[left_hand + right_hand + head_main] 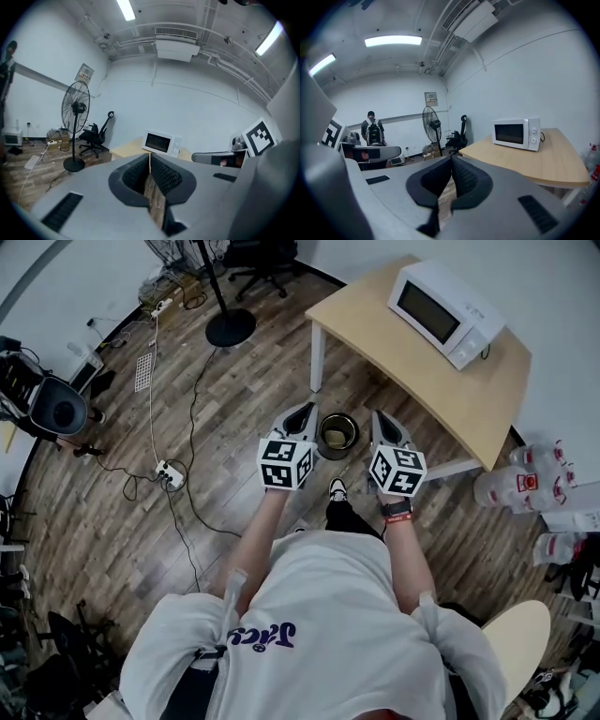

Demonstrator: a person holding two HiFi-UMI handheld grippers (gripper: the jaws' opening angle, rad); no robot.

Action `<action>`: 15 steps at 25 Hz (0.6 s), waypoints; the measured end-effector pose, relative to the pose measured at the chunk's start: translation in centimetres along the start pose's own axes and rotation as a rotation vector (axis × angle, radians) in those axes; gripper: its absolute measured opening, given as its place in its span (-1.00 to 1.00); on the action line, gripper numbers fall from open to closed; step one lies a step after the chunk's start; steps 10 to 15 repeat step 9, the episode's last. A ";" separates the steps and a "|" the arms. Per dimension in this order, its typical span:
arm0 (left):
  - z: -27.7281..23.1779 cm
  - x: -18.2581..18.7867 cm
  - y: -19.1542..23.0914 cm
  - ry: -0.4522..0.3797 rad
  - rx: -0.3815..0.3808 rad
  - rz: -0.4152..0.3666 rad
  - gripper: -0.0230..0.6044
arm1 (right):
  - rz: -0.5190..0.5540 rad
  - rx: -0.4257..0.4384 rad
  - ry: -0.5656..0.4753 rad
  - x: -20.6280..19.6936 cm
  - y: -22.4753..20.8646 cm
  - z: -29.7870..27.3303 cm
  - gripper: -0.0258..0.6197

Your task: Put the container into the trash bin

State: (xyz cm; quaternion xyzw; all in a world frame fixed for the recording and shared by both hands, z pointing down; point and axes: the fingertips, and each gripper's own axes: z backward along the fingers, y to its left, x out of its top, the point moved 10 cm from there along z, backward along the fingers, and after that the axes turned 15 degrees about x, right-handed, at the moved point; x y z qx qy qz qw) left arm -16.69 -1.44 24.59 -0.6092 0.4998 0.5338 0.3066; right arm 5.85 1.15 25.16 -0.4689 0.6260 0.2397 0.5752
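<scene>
Both hands are up in front of me and both tools are empty. My left gripper (303, 414) has its jaws pressed together with nothing between the ribbed pads, only floorboards showing past them in the left gripper view (150, 161). It's the same on my right gripper (451, 163), which hovers at about 1 o'clock in the head view (382, 420).

Down on the floor at 12 o'clock, between the two tips, stands the round dark trash bin (324, 448). The pale shape inside it I take for the container (339, 435), though from up here I can't tell for sure. If that's right, the drop is done.

Now the hazards. The bin sits just ahead of my shoe (337, 490), so a careless step forward at 12 o'clock could kick it over and spill the container back out. Both grippers flank the rim, and a low inward swing from either one could clip it and tip it.

If the container needs reseating, closed jaws are no use. I'd have to spread them first or I'd only poke it.

The table (375, 329) with the microwave (441, 313) juts in at 1 o'clock, close to my right gripper's path. A cable (192, 418) trails across the floor at 10 o'clock, ready to snag a foot if I back off that way.
</scene>
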 end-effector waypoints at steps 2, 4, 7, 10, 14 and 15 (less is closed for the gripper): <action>-0.3 -1.3 0.7 0.018 0.016 0.052 -0.85 | 0.003 0.019 0.021 -0.8 -0.1 -0.5 -0.87; -1.2 -2.8 1.4 0.045 0.037 0.105 -0.85 | 0.003 0.054 0.034 -1.6 -0.9 -1.4 -0.87; -4.2 -5.5 2.4 0.115 0.054 0.159 -0.86 | -0.019 0.089 0.045 -3.0 -3.3 -3.5 -0.87; -6.8 -7.8 2.9 0.192 0.049 0.196 -0.86 | -0.048 0.098 0.053 -4.3 -5.4 -4.7 -0.87; -6.8 -7.8 2.9 0.192 0.049 0.196 -0.86 | -0.048 0.098 0.053 -4.3 -5.4 -4.7 -0.87; -6.8 -7.8 2.9 0.192 0.049 0.196 -0.86 | -0.048 0.098 0.053 -4.3 -5.4 -4.7 -0.87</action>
